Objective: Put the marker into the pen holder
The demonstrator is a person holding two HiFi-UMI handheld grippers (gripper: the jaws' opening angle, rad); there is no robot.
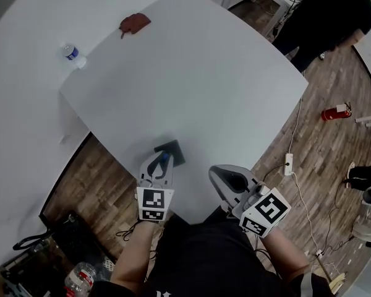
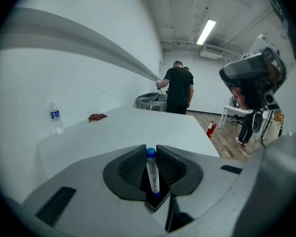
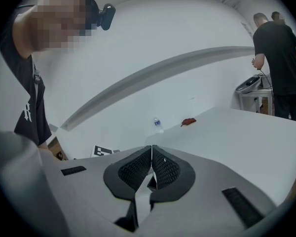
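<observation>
White-bodied with a blue cap, the marker [image 2: 152,174] stands almost upright between the ribbed pads of your left gripper [image 1: 159,163]. The jaws are drawn in narrow and clamped on its barrel, with the cap at the top. Its lower end hangs right over the pen holder [image 1: 174,147], a dark square box sitting on the white table [image 1: 204,85] close to the near edge, just in front of you. From the head view your left jaws overlap the near part of that box. You cannot tell from any view whether the marker's lower end has gone inside the opening or only hovers above it. Your right gripper [image 3: 152,157] is off to the right of the left one, near the table's near corner, apart from the holder, and its two pads are pressed together face to face. At the far left of the table a clear water bottle [image 1: 73,54] with a blue label stands upright by the edge. A reddish-brown cloth [image 1: 135,22] lies crumpled further along the far side, well apart from the holder. On the wooden floor [image 1: 324,153] to the right lie a red fire extinguisher [image 1: 336,112] and a white power strip [image 1: 288,164] with its cord. A person in black [image 1: 334,11] stands at the far right, beyond the table.
</observation>
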